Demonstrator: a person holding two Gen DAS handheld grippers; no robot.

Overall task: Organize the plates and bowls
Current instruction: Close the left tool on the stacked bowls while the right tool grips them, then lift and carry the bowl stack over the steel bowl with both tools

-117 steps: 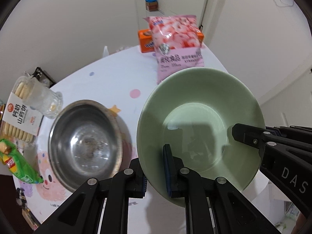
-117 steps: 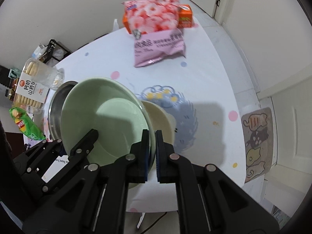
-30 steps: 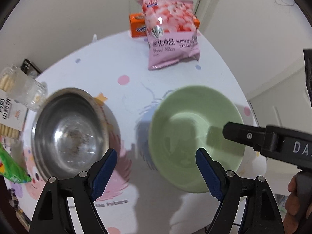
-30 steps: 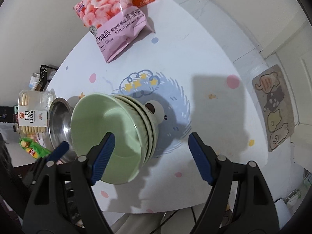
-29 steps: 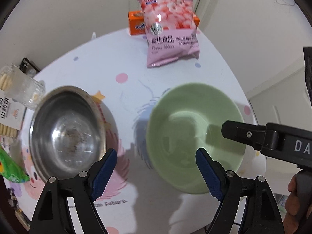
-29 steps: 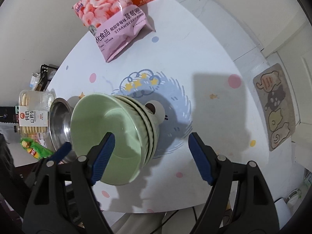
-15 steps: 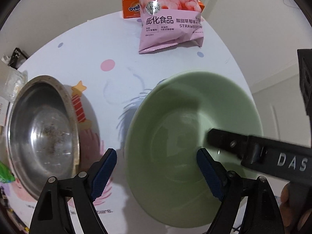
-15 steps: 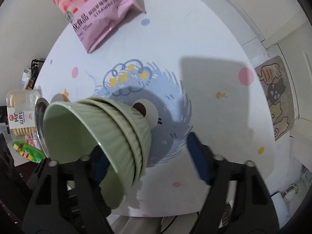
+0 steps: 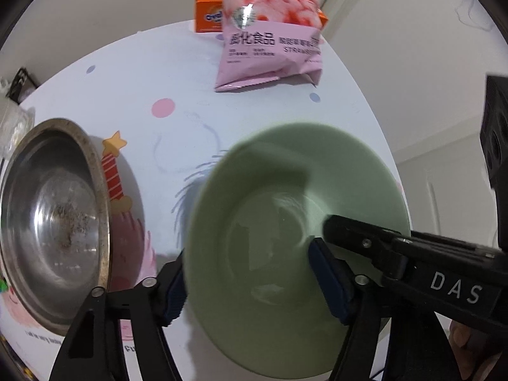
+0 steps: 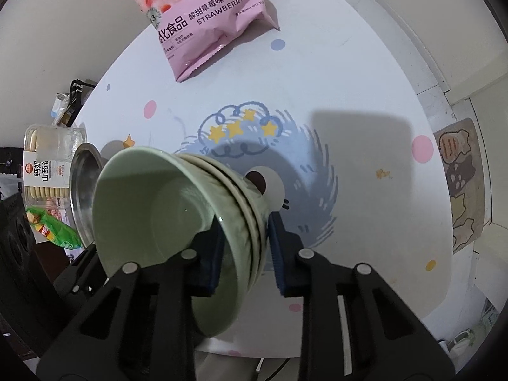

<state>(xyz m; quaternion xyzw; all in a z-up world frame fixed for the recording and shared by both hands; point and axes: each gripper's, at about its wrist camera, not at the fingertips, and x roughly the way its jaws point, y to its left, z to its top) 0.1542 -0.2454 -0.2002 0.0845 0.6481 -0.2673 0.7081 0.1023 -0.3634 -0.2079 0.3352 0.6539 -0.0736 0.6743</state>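
A stack of pale green bowls (image 10: 177, 209) stands on the white table (image 10: 349, 101); its top bowl fills the left wrist view (image 9: 285, 222). My right gripper (image 10: 243, 250) straddles the near rims of the stack, one pad inside the top bowl, one outside; whether it pinches I cannot tell. My left gripper (image 9: 254, 281) is open, its left pad outside the bowl's rim and its right pad over the inside. The right gripper's finger (image 9: 374, 247) reaches into the bowl from the right. A steel bowl (image 9: 54, 222) stands left of the stack.
A pink snack bag (image 9: 270, 31) and an orange box (image 9: 208, 16) lie at the table's far side. A biscuit tub (image 10: 47, 165) and a green packet (image 10: 54, 228) lie beyond the steel bowl (image 10: 82, 197). A cat mat (image 10: 463, 181) lies on the floor to the right.
Both grippers moved down and in on the green stack. The right gripper narrowed from wide open onto the rims. The left gripper now straddles the top bowl's near left rim.
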